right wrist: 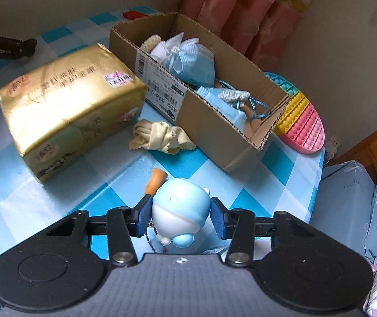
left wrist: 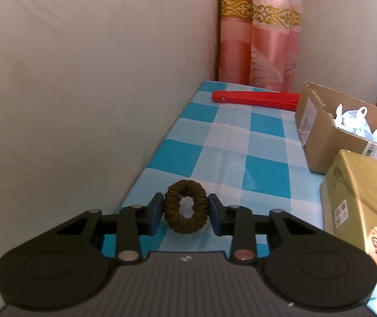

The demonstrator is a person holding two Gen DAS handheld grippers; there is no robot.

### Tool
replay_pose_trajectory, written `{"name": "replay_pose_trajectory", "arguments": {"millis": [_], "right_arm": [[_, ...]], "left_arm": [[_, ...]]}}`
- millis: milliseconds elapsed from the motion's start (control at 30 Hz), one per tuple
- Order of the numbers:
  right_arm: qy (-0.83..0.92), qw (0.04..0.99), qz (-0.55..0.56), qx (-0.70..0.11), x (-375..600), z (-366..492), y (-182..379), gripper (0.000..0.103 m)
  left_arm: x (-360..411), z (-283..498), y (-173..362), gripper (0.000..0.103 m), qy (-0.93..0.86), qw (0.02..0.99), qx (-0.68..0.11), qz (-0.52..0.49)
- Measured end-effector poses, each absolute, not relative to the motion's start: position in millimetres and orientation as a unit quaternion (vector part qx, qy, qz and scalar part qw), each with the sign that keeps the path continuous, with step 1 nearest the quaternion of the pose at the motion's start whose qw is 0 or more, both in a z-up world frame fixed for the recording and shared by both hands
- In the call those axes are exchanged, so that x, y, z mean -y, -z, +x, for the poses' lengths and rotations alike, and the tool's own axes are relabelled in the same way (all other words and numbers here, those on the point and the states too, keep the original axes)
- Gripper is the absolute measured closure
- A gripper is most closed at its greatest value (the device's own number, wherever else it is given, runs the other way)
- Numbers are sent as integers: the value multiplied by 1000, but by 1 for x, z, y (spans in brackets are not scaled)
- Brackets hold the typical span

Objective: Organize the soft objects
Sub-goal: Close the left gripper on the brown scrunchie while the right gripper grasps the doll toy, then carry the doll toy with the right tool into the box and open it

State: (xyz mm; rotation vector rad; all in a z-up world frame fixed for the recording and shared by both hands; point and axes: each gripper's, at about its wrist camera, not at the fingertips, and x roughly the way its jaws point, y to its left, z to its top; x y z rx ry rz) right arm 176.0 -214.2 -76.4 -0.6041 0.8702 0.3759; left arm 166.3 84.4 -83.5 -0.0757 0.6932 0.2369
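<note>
Left wrist view had my left hand-held gripper clenched on the brown hair tie by the wall, pinched edgewise to lift cleanly off the counter. My right hand-held gripper grasped the blue figurine, facing the cardboard box where soft things sat.

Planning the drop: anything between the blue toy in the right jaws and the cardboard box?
Nothing blocks it. The toy sits between the right gripper jaws; open tablecloth lies ahead to the box. The yellow cloth lies left of that line, against the box wall.
</note>
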Motion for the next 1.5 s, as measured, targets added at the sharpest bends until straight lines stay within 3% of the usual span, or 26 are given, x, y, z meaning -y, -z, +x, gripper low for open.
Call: {"name": "replay_pose_trajectory", "arguments": {"millis": [800,1500], "right_arm": [[-205,879,-251,-351,216,130,26,51],[-174,898,-229,-332,203,254,-5,51]], "left_arm": [[-46,91,15,68,-1,937,-349,-14],[-27,95,15,68,46,932,-359,10]]}}
